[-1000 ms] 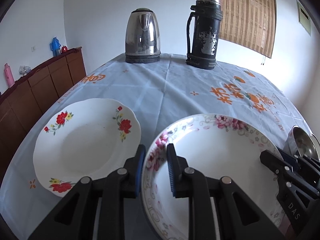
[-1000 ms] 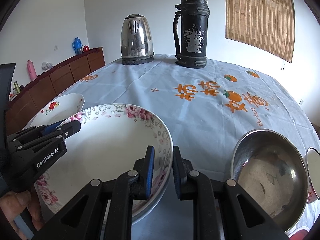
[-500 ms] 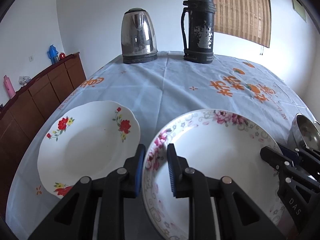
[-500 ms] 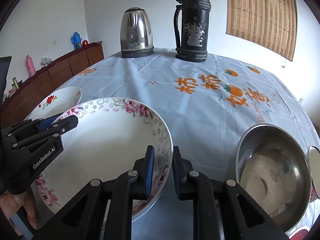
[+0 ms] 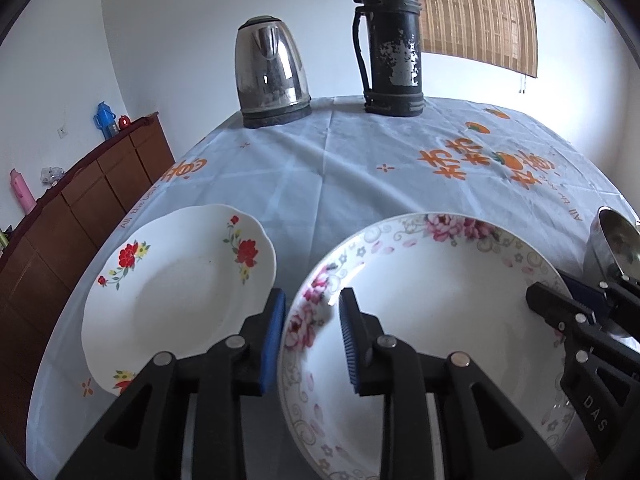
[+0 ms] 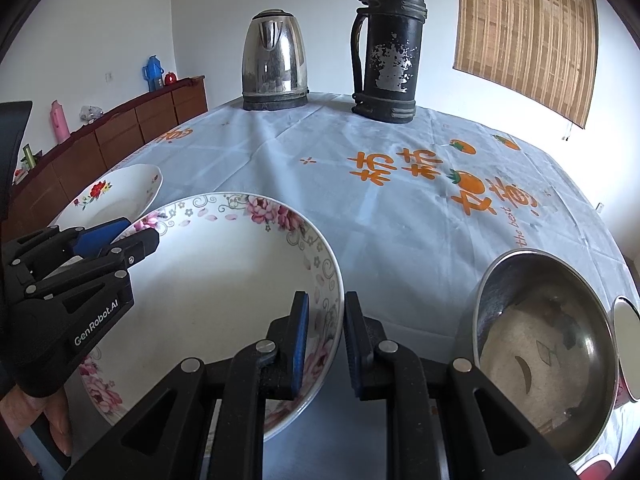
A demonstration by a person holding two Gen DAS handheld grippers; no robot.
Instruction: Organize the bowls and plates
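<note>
The tabletop carries the pink-flowered plate at its near edge, face up and tilted, its rim pinched by both grippers. The left gripper closes its fingers on the rim at 9 o'clock, the right gripper at 3 o'clock. The red-flowered plate lies flat just left; the steel bowl sits right.

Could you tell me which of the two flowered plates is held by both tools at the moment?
The pink-flowered plate: the left tool and right tool each clamp its rim. The red-flowered plate lies untouched on the tablecloth.
</note>
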